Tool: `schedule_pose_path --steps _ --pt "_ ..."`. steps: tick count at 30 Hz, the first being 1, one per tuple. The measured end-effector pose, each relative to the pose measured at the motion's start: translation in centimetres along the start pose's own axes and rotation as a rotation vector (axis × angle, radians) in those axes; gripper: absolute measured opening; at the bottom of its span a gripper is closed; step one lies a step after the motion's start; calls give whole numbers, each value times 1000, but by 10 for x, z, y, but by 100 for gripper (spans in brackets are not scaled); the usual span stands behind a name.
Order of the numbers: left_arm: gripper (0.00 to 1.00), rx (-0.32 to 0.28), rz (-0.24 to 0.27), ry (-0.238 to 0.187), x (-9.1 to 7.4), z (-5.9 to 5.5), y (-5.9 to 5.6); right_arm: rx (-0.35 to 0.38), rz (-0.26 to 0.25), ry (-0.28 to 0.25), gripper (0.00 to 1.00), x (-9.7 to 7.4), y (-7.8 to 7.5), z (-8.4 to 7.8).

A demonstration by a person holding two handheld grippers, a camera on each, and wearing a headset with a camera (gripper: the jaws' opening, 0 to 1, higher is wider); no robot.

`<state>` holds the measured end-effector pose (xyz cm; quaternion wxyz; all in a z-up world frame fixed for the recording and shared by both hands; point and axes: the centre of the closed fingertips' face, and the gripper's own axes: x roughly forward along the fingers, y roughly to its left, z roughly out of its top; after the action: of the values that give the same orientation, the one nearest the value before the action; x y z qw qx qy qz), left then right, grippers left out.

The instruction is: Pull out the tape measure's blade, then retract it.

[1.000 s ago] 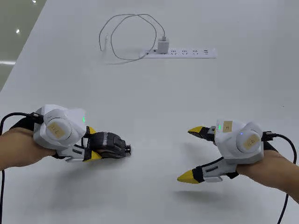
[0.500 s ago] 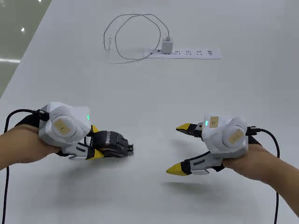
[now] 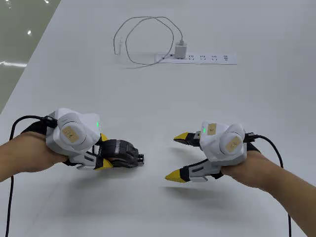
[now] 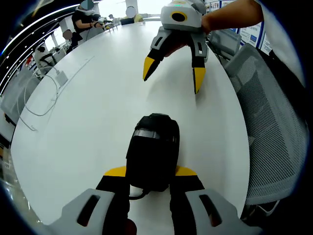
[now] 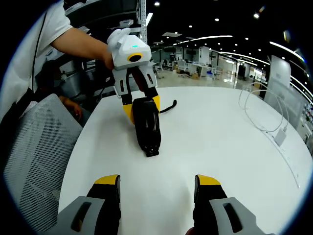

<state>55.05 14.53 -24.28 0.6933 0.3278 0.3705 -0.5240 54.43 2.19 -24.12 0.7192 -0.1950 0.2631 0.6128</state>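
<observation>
Left tongs (image 3: 103, 151): closed on the black tape measure (image 3: 121, 154), which is gripped at its rear end.
Right tongs (image 3: 177, 156): spread wide with nothing held, tips pointed at the tape measure and kept apart from it.
Tape measure: laid on the white worktop (image 3: 158, 103) between the two tongs, its mouth turned rightward.
Background: a power strip (image 3: 202, 58) and looped cable (image 3: 143, 39) are seen at the far side.

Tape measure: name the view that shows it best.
Right gripper view: the tape measure faces the camera blade-end first, clamped in the left gripper. The left gripper view shows its dark rear between the jaws; the head view shows it small, from above.
</observation>
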Motion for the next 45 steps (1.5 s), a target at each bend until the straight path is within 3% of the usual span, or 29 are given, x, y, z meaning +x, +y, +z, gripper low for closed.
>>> schedule_pose_path --steps 31,45 --pt "26 -8 2 12 0 1 0 -11 54 -37 50 40 1 19" --pt "27 -12 8 16 1 -1 1 -27 74 -34 46 53 5 17"
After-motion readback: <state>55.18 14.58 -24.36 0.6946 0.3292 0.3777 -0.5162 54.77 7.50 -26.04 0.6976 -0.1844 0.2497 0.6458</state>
